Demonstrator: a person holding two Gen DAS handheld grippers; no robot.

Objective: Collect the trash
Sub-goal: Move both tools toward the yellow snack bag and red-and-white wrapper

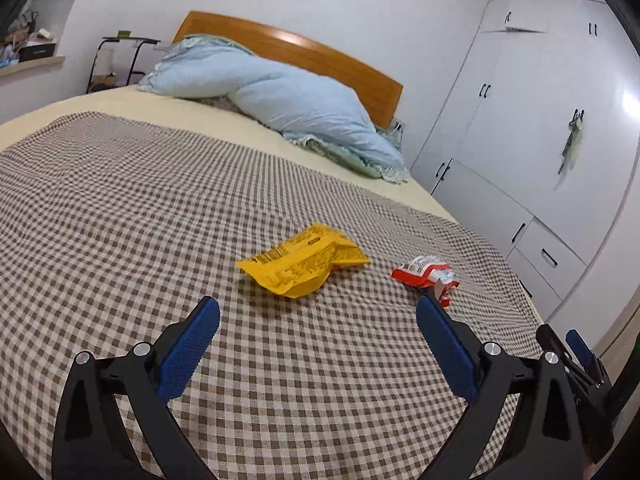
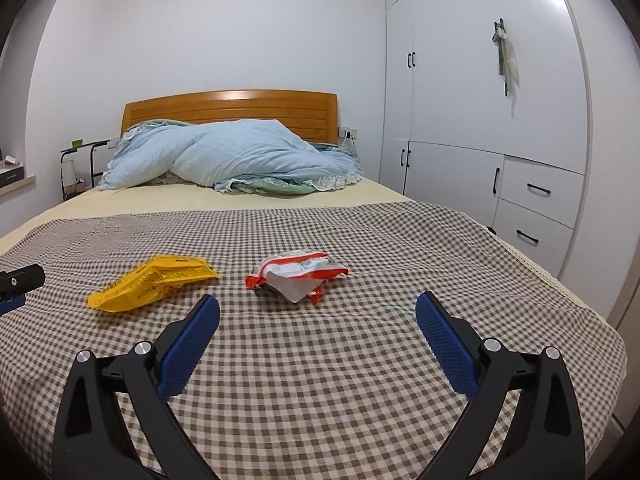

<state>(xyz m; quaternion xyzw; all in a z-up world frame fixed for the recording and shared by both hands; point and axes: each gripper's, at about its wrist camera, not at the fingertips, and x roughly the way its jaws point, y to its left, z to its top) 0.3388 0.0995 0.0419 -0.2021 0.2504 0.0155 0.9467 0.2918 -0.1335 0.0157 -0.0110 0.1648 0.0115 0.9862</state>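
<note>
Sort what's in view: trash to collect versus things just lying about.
To collect: crumpled yellow plastic snack wrapper; crumpled red-and-white plastic wrapper.

Lying about: rumpled pale blue quilt; brown-and-white checked bedspread; black-framed side table; cloth hanging on the white wardrobe.

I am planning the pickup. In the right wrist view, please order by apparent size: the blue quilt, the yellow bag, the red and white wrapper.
1. Blue quilt, clearly largest, though farthest away.
2. Yellow bag.
3. Red and white wrapper, only a little smaller than the bag; being crumpled, the ranking is unsure.
</note>
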